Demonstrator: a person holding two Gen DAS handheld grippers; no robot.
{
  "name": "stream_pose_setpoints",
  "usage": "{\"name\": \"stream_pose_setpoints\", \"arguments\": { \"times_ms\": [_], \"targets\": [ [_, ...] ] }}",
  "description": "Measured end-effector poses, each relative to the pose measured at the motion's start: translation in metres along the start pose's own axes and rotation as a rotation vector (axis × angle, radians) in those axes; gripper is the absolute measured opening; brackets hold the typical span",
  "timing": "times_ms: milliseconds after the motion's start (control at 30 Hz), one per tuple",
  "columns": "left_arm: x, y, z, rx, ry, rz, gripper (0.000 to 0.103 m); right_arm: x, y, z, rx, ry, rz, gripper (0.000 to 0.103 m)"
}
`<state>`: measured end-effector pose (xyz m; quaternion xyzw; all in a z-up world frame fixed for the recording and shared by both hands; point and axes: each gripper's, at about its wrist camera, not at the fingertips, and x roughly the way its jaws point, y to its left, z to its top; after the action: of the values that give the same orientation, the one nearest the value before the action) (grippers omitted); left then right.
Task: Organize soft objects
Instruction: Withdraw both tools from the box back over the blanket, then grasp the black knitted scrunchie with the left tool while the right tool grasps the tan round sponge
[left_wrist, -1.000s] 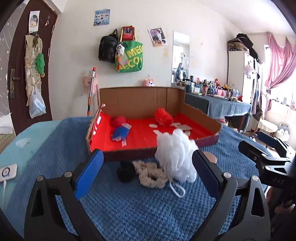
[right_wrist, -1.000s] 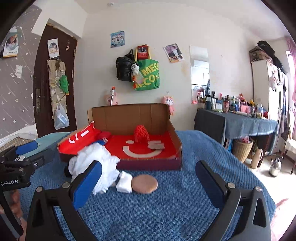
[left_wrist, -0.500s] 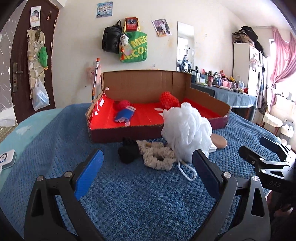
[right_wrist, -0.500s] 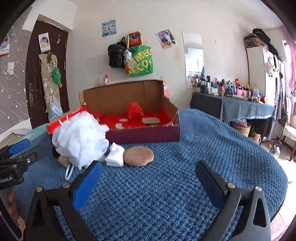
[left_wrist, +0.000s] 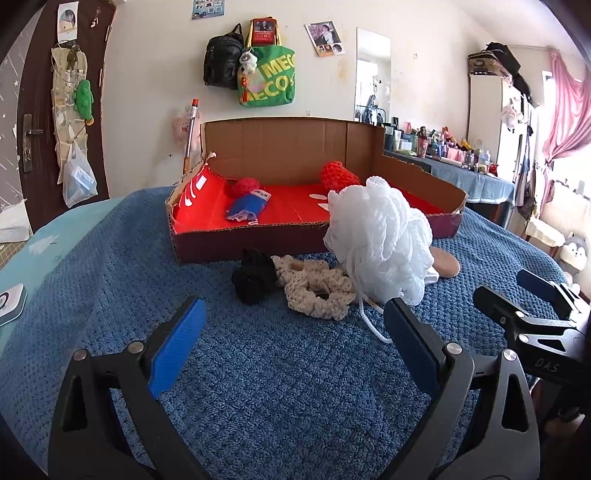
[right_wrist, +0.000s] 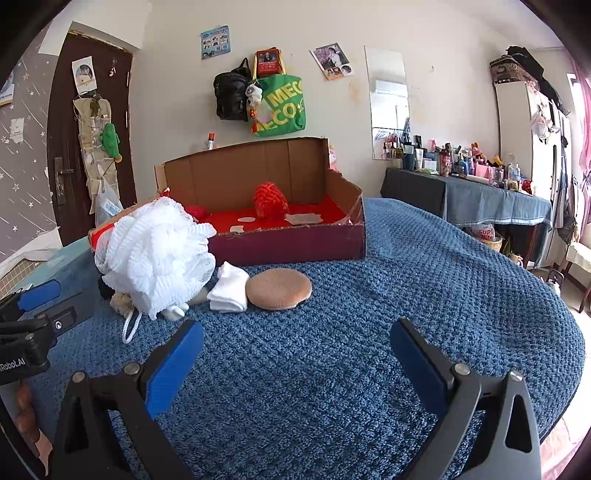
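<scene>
Both grippers are spread wide and hold nothing. Left gripper (left_wrist: 291, 343) hovers low over the blue bedspread (left_wrist: 258, 387), jaws parted, aimed at the loose pile. Right gripper (right_wrist: 295, 358) is likewise empty and apart from every object, aimed at the nearer side of the same pile.

Progress, judged from the layout: partly done. The cardboard box (left_wrist: 236, 243) with the red lining sits at the far side of the bed and already contains a red crocheted ball (left_wrist: 245, 185), a blue fabric item (left_wrist: 246, 209) and a second red knitted piece (left_wrist: 338, 176).

Items remaining outside, all lying just in front of the box's near wall:
- white mesh bath pouf (left_wrist: 380, 236), the largest item, with its cord loop (left_wrist: 373, 325) trailing toward the left gripper;
- cream crocheted scrunchie (left_wrist: 317, 288), touching the pouf on its left;
- black scrunchie (left_wrist: 255, 277), touching the cream one, furthest left;
- folded white cloth (right_wrist: 229, 288), at the pouf's right;
- round tan sponge pad (right_wrist: 279, 288), just beside the cloth.

Relative position: the cream scrunchie and the pouf's cord lie nearest the left gripper, ahead of it and slightly right of centre. The tan pad and white cloth lie ahead of the right gripper, left of centre. Neither gripper touches any item yet.
</scene>
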<state>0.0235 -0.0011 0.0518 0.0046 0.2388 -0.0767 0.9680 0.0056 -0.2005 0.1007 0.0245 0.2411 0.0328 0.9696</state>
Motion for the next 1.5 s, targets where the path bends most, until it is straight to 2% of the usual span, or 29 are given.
{"name": "stream_pose_setpoints", "arguments": {
  "times_ms": [567, 1000, 1333, 1500],
  "targets": [
    [0.003, 0.004, 0.003, -0.013, 0.02, -0.013, 0.098, 0.003, -0.003, 0.002, 0.003, 0.011, -0.012, 0.103],
    [0.011, 0.022, 0.024, -0.036, 0.037, -0.002, 0.098, 0.007, 0.002, 0.019, -0.016, 0.009, -0.026, 0.103],
    [0.036, 0.041, 0.046, -0.045, 0.128, 0.019, 0.098, 0.022, -0.006, 0.049, -0.013, 0.05, -0.031, 0.103],
    [0.053, 0.05, 0.053, -0.043, 0.2, -0.002, 0.098, 0.04, -0.011, 0.062, -0.03, 0.126, -0.009, 0.103]
  ]
}}
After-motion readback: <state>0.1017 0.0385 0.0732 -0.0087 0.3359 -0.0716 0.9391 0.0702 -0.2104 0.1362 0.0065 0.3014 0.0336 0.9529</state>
